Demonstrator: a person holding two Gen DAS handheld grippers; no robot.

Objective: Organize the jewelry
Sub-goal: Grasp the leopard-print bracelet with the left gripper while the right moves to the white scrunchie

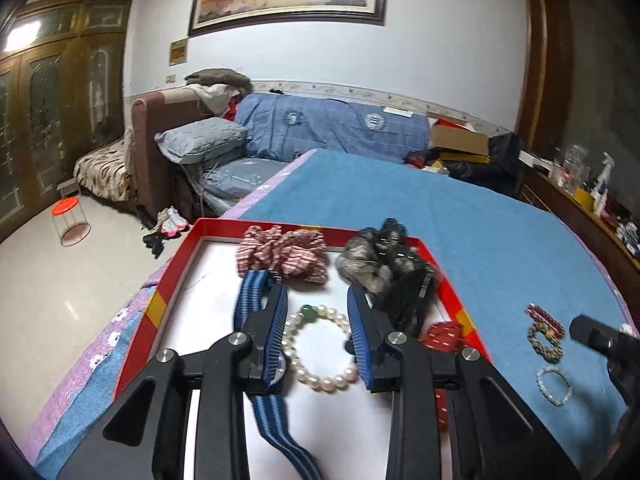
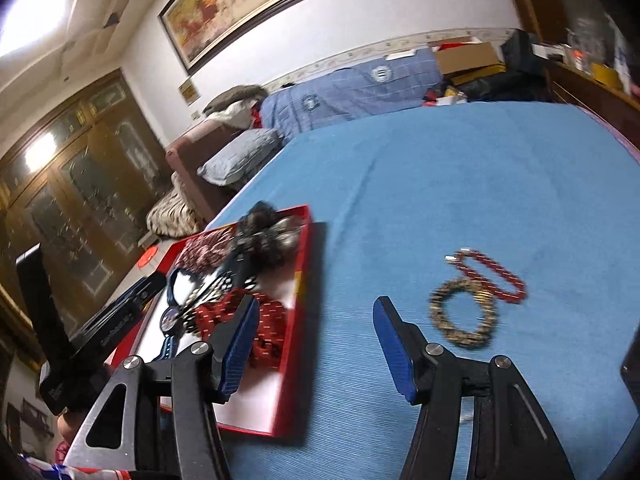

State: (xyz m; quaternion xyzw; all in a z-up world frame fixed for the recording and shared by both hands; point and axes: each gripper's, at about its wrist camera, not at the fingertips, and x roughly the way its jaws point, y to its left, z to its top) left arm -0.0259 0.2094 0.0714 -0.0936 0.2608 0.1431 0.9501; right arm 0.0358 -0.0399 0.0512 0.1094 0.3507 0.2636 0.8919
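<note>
A red-rimmed box (image 1: 182,256) with a white floor lies on the blue bedspread (image 1: 460,216). In it lie a pearl bracelet (image 1: 320,350), a blue striped watch strap (image 1: 250,294), a red checked scrunchie (image 1: 282,254), a grey furry scrunchie (image 1: 368,262), a black hair clip (image 1: 412,296) and a red patterned scrunchie (image 1: 442,336). My left gripper (image 1: 318,306) is open, its fingers either side of the pearl bracelet. On the bedspread to the right lie a red bead bracelet (image 2: 490,276), a brown bead bracelet (image 2: 464,314) and a clear bead bracelet (image 1: 554,386). My right gripper (image 2: 316,312) is open and empty, left of those bracelets.
The box (image 2: 300,292) sits near the bed's left edge, with floor below. A sofa (image 1: 332,128) with a pillow stands behind the bed. A wooden side table (image 1: 588,208) with bottles runs along the right. A wardrobe (image 1: 52,92) stands at the far left.
</note>
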